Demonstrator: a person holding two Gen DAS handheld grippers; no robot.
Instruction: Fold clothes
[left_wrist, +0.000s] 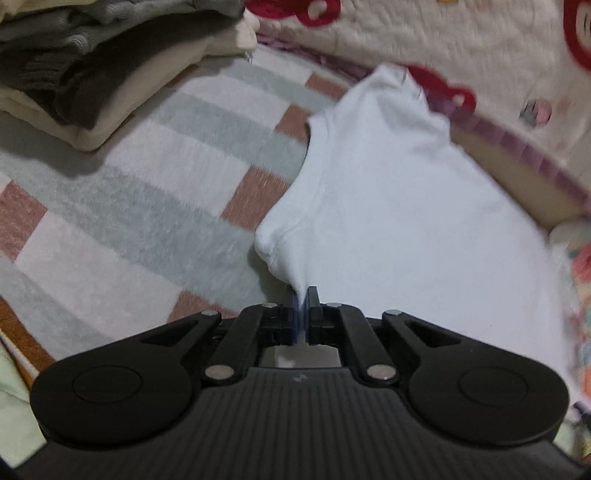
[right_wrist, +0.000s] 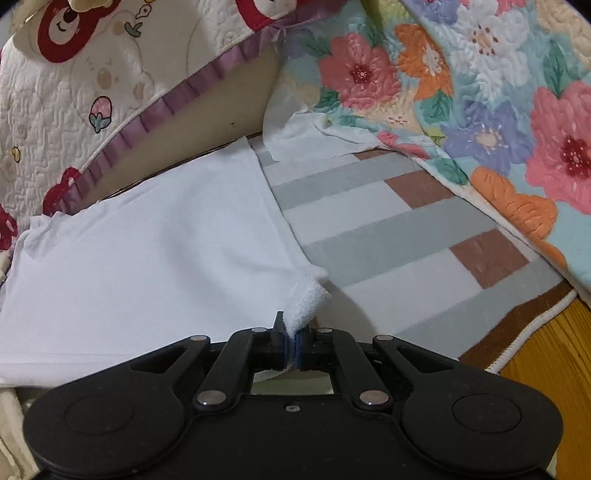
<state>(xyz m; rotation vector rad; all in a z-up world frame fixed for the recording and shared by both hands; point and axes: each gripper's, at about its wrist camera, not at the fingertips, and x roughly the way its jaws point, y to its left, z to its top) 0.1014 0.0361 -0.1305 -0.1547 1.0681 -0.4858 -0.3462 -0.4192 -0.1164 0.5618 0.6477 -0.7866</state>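
Two grippers, both clamped on one white garment (left_wrist: 388, 206): left gripper (left_wrist: 303, 314) pinches a bunched edge at lower centre, right gripper (right_wrist: 291, 341) a fleecy corner, likely to lift the cloth for a fold. Beyond, the striped blanket (right_wrist: 369, 236); upper left, a folded stack (left_wrist: 92, 66), apparently finished.

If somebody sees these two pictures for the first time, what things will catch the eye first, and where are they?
First, the white garment spread on the striped blanket, pinched at two corners: the left gripper and the right gripper are both shut on it. Next, the flowered quilt at the right view's upper right, and the stack of folded clothes at the left view's upper left.
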